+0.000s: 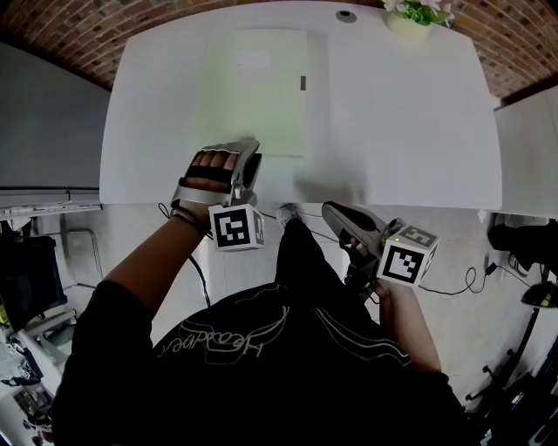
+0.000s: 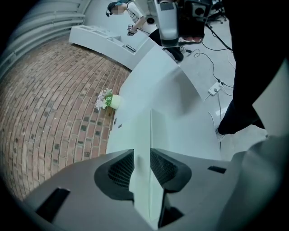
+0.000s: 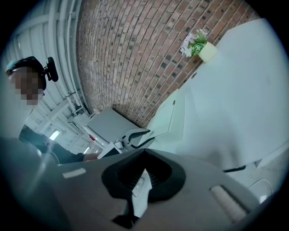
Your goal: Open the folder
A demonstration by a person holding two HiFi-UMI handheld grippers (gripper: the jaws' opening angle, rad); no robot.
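My left gripper [image 1: 248, 145], jaws wide, straddles near edge of pale green folder [image 1: 261, 96], flat by front edge of table [image 1: 410, 122], bare top rightward; right gripper [image 1: 336, 212] narrow, empty, off-table; label [image 1: 253, 59] unreadable

The right half of the surface [image 1: 410, 122] is bare, so I have wide room to pass there. The flat folder [image 1: 257, 96] takes the left-centre, low enough to pass over. Only the small plant pot [image 1: 408, 23] at the far right edge stands up, with the brick wall [image 1: 52, 39] behind.
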